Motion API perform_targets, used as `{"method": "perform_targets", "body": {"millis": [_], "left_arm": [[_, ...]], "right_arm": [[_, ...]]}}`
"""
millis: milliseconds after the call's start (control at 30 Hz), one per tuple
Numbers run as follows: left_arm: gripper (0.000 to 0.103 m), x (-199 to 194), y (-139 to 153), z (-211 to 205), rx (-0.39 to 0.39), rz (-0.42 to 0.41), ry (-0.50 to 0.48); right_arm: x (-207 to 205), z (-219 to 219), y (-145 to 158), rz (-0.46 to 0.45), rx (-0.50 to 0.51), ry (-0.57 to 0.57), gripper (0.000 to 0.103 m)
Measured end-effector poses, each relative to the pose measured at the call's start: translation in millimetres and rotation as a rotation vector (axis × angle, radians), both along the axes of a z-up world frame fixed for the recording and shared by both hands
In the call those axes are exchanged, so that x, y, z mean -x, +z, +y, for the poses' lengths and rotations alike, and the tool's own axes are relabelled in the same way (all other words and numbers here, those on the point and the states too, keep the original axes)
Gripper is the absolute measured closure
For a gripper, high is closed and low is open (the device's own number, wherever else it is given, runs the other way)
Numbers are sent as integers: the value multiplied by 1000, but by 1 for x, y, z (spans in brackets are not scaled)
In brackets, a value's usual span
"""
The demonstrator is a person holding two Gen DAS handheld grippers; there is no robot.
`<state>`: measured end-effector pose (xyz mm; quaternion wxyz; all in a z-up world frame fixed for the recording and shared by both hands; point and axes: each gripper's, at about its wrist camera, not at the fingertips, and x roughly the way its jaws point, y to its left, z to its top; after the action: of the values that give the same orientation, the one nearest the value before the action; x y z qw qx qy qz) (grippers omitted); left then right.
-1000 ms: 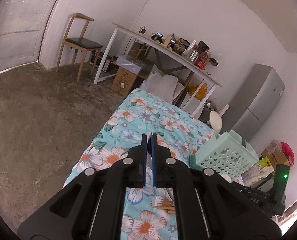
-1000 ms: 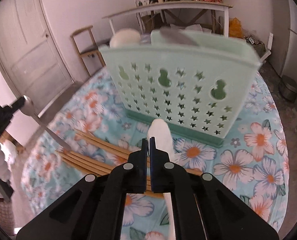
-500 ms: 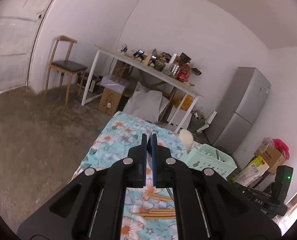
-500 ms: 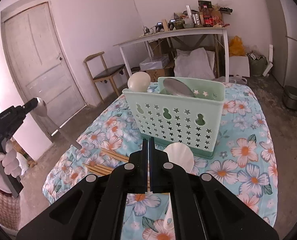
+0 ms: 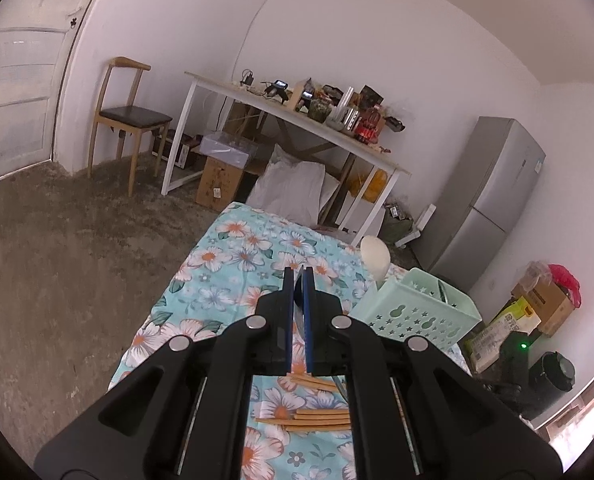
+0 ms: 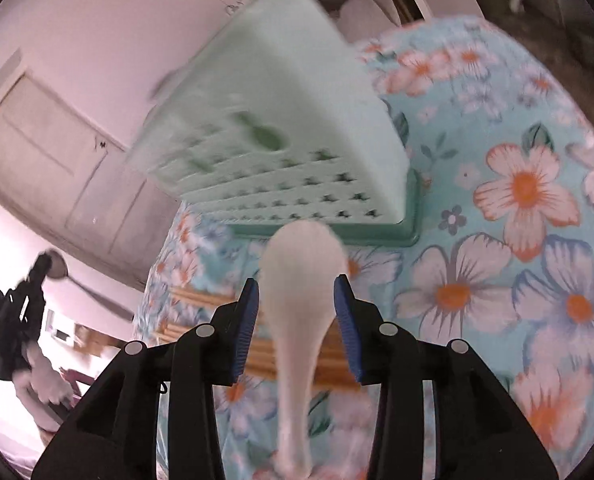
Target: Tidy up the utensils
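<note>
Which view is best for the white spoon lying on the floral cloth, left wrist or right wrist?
Right wrist. The white spoon fills the centre, lying on the cloth between the right hand-held gripper's open pads, though motion-blurred. In the left wrist view that spoon can't be made out; its own gripper body blocks that stretch of cloth.

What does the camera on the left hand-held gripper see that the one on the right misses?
Only the left view shows the wooden chair, cluttered white desk and grey fridge. Only the right view shows the white spoon between its open pads, and the left hand-held gripper holding a metal spoon. Both show the green basket, chopsticks and floral cloth.
</note>
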<state>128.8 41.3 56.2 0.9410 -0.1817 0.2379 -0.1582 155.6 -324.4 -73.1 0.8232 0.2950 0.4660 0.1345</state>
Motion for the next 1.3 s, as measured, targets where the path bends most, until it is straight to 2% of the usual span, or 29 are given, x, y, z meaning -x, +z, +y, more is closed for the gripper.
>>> {"method": "perform_targets", "body": {"millis": [167, 433, 533, 633, 700, 967, 1300], "left_arm": [[100, -9, -8, 3, -4, 22, 3], [100, -20, -22, 1, 2, 59, -1], [100, -23, -24, 1, 4, 65, -4], [100, -24, -24, 0, 6, 66, -5], [100, -24, -24, 0, 5, 63, -4], [100, -18, -9, -2, 3, 15, -4], [100, -9, 57, -21, 49, -166, -70]], "right_arm": [[-21, -1, -18, 47, -39, 34, 65], [-30, -6, -27, 71, -117, 47, 65], [-26, 0, -25, 66, -100, 75, 75], [-27, 10, -23, 56, -75, 87, 92], [-24, 13, -17, 35, -68, 91, 98], [-12, 30, 25, -92, -7, 118, 100], [31, 48, 99, -291, 73, 137, 100]]}}
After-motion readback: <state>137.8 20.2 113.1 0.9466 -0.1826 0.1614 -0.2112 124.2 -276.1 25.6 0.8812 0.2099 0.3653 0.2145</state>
